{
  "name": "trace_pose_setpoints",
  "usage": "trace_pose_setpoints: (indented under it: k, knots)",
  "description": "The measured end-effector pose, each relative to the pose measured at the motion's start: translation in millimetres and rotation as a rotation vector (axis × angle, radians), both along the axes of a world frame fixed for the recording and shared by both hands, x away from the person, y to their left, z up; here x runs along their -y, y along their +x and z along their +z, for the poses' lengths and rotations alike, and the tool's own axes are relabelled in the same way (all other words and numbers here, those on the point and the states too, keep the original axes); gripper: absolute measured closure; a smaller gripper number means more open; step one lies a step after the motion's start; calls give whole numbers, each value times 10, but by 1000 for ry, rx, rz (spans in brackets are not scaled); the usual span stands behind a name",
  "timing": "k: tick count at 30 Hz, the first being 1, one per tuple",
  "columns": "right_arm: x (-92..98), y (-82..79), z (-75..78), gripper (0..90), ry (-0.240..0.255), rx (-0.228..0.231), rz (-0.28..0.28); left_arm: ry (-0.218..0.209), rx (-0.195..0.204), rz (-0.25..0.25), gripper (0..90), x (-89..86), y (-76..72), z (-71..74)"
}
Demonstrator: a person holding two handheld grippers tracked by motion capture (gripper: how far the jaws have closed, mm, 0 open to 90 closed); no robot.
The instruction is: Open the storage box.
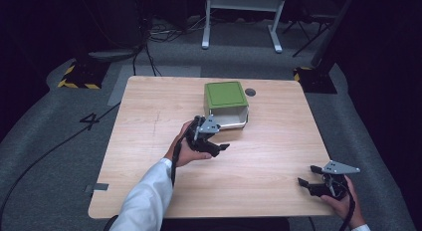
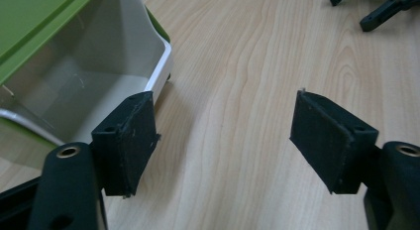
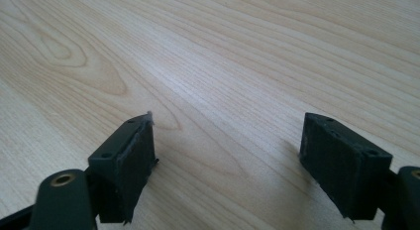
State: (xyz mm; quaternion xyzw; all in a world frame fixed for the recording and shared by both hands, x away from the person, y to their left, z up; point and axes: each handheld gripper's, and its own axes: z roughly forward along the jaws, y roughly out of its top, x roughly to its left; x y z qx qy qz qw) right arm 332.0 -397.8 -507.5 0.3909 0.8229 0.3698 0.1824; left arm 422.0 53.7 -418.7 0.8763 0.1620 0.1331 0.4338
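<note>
Green-lidded white box sits just beyond the left gripper, mid-table.

From the high view, the box lies just past the left gripper; the right gripper rests well apart near the table corner. The left gripper view shows spread jaws, nothing between, box beside one pad. The right gripper view shows spread jaws over bare wood.

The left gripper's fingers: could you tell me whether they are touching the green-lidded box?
Apart. In the left gripper view, the fingers stand open over bare table, short of the green-lidded box.
</note>
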Motion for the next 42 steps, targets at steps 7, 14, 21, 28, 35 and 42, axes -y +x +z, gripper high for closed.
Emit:
trace_pose_setpoints:
  k: [7,14,21,28,35,42]
  knots:
    - [1,0,0,215,-2,1,3,76,12,13,273,192,165,-38]
    - [1,0,0,215,-2,1,3,101,-1,38,254,266,297,-94]
    - [0,-1,0,218,-1,2,4,109,-26,60,246,325,403,-176]
    - [0,-4,0,220,0,2,6,134,-57,87,242,343,529,-307]
    - [1,-6,0,221,-4,5,7,125,-65,100,321,337,587,-352]
    - [-2,-8,0,222,-3,6,8,148,-39,119,453,316,600,-368]
